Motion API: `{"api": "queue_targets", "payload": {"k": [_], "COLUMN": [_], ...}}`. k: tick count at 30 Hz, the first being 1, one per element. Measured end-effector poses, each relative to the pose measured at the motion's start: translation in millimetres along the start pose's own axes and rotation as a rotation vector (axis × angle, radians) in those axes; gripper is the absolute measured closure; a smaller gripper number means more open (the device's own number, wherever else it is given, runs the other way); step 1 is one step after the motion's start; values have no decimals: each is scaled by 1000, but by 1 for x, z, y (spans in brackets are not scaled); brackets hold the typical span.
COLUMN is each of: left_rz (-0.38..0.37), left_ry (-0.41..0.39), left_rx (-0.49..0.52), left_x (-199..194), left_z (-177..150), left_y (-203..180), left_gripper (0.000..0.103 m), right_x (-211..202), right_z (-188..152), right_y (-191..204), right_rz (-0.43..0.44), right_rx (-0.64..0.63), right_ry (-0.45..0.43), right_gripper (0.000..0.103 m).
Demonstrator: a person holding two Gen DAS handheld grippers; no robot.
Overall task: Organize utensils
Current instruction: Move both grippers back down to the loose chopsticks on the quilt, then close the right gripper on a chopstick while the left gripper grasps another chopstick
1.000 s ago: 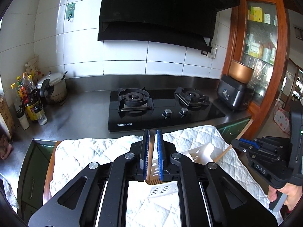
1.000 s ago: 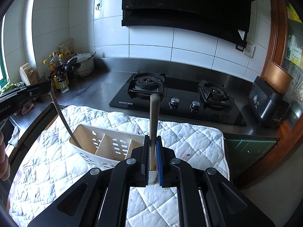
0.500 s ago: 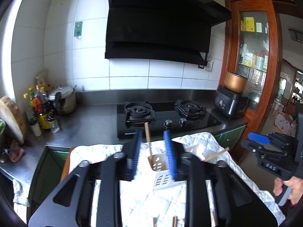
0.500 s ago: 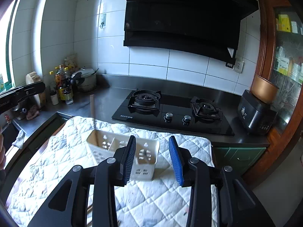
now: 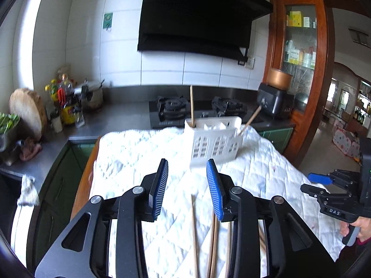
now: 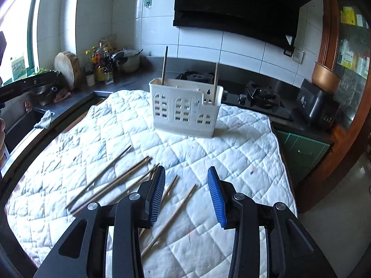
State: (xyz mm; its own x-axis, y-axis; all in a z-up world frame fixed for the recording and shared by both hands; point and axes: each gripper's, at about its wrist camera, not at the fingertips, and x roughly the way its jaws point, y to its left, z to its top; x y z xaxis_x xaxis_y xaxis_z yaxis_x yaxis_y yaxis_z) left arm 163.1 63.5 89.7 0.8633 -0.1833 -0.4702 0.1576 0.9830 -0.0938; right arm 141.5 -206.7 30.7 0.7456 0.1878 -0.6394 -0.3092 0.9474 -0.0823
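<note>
The white utensil caddy [image 6: 186, 108] stands upright on the quilted white cloth [image 6: 243, 146], on the half nearest the black gas hob [image 6: 262, 95]; its front wall is pierced with arched rows of slots. Two wooden chopsticks stand in it: one [image 6: 164, 66] upright at the left end, one [image 6: 215, 81] at the right end; from the left wrist view the right-end stick leans outward over the caddy's rim.

The loose chopsticks [image 6: 120, 178] lie scattered flat on the cloth, on the side of the caddy away from the hob; several cross or touch one another.

Left gripper [image 5: 187, 186]: jaws part-open, having just been opening; nothing is between the blue pads; loose sticks lie on the cloth beneath it; it sits well back from the caddy.

Right gripper [image 6: 186, 193]: jaws part-open, likewise just opened; nothing is clamped; one loose stick lies on the cloth under the gap.

Writing: the letters "DAS" are legible on the right gripper's body as seen from the left wrist view; white lettering on the hob's front edge is too blurred to read; a green label [image 5: 108, 20] on the wall tiles left of the black range hood [image 5: 197, 16] is unreadable.

A hand [image 5: 358, 228] grips the right gripper's handle.
</note>
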Motion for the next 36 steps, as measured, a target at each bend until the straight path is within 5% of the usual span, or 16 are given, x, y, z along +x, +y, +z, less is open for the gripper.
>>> {"api": "queue_targets", "payload": {"k": [13,36], "left_rz": [42,-12], "left_ry": [176,333], "left_rx": [-91,-157], "left_x": [9,36], "left_z": [-108,-166], "left_y": [26,22], "left_gripper": [68,69], "right_x": [14,42], "right_z": [-86,-117], "right_y": [50,45], "right_rz": [71,110], "right_rx": [38,241], "right_ry": [115,201], "right_gripper": [81,90]}}
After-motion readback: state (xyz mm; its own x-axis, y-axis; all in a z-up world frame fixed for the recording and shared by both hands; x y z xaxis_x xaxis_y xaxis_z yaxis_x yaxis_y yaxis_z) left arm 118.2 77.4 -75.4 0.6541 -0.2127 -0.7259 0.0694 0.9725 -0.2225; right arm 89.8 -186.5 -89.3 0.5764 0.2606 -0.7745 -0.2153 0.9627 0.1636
